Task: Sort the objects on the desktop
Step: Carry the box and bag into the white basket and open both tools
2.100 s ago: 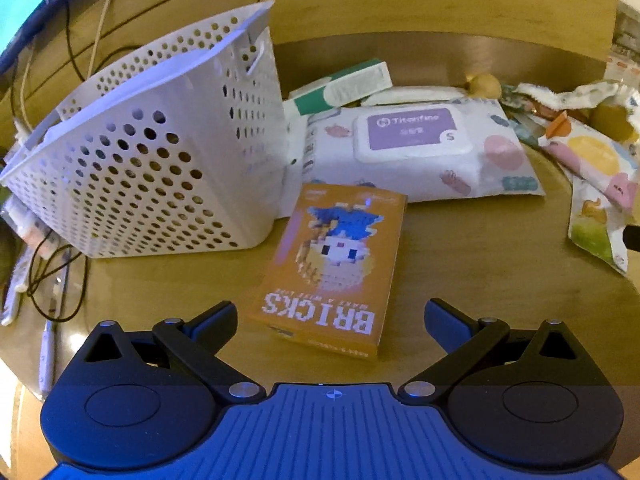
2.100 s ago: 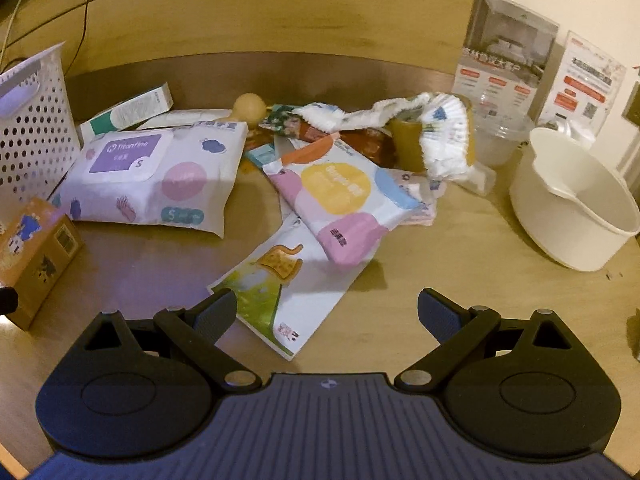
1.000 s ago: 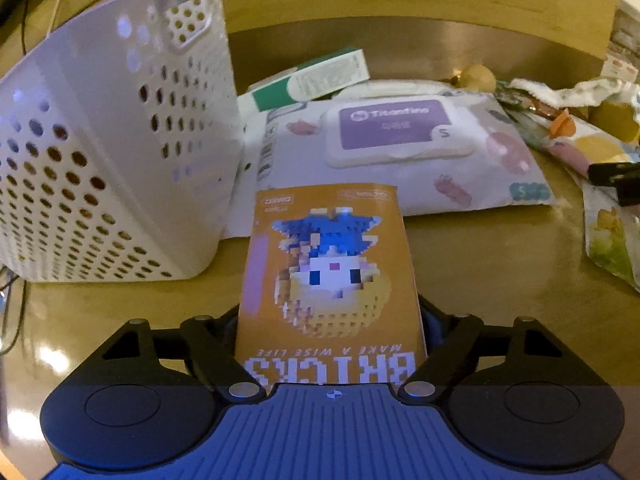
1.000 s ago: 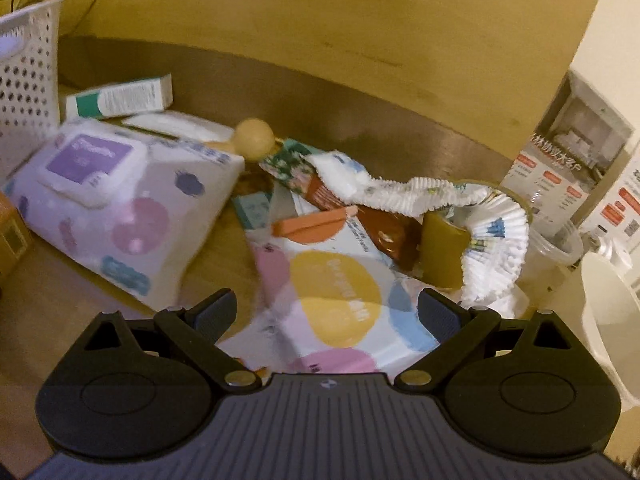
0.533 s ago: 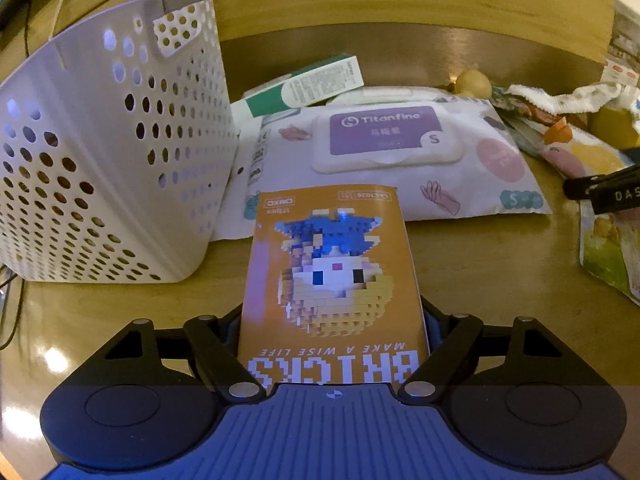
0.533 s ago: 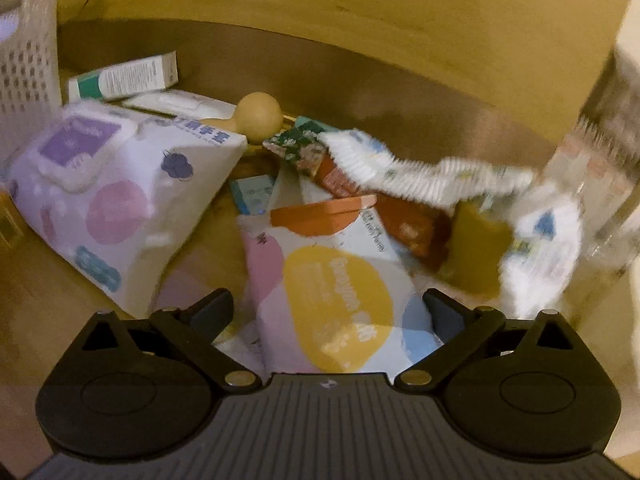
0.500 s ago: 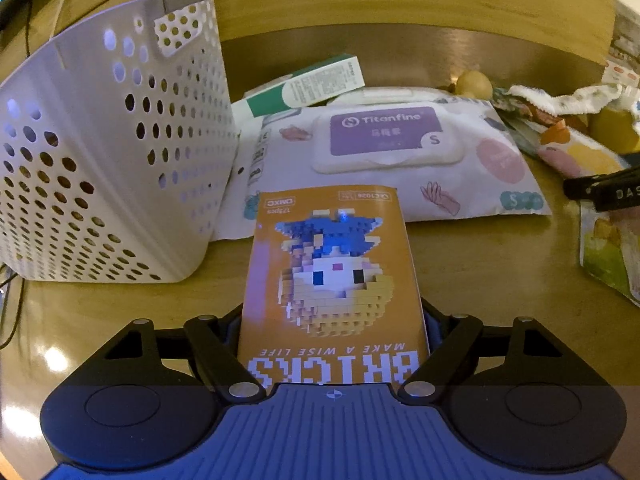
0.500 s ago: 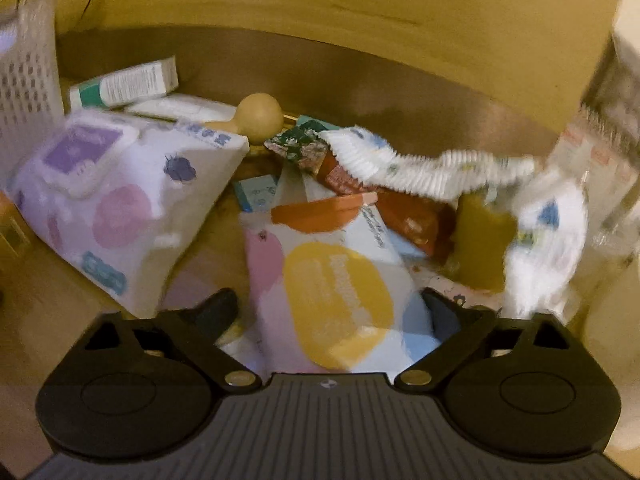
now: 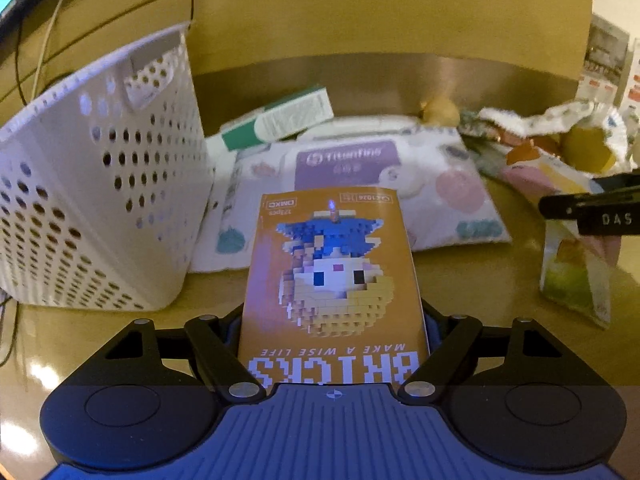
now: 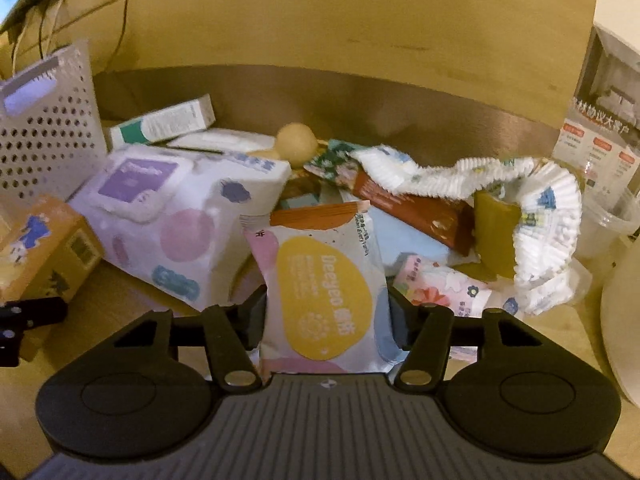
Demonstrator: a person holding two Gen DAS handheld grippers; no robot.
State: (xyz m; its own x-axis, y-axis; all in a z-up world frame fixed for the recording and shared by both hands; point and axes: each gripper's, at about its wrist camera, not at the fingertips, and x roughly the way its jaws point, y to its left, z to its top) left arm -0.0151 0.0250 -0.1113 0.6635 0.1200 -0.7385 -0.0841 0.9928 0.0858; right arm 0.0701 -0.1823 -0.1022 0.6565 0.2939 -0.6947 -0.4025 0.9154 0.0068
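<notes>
left gripper (image 9: 333, 320) clenched on bricks box (image 9: 332, 276), basket (image 9: 100, 184) ahead-left | stiff light carton, side-wall grip suits | right gripper (image 10: 326, 312) pinching wipes pack (image 10: 320, 292) between its fingers | soft, slippery film (may sag); hold mid-body

The bricks box (image 9: 332, 276) sits between the fingers of the left tongs (image 9: 333, 320), with the perforated basket (image 9: 96, 200) to its left on the desk (image 9: 480, 300). Behind the box lies the large wipes pack (image 9: 360, 176), and a carton (image 9: 280, 118) rests behind that, toward the desk's back edge. The small wipes packet (image 10: 324, 292) lies between the fingers of the right tongs (image 10: 326, 316), right of the large pack; a diaper (image 10: 532, 216) lies further right.
</notes>
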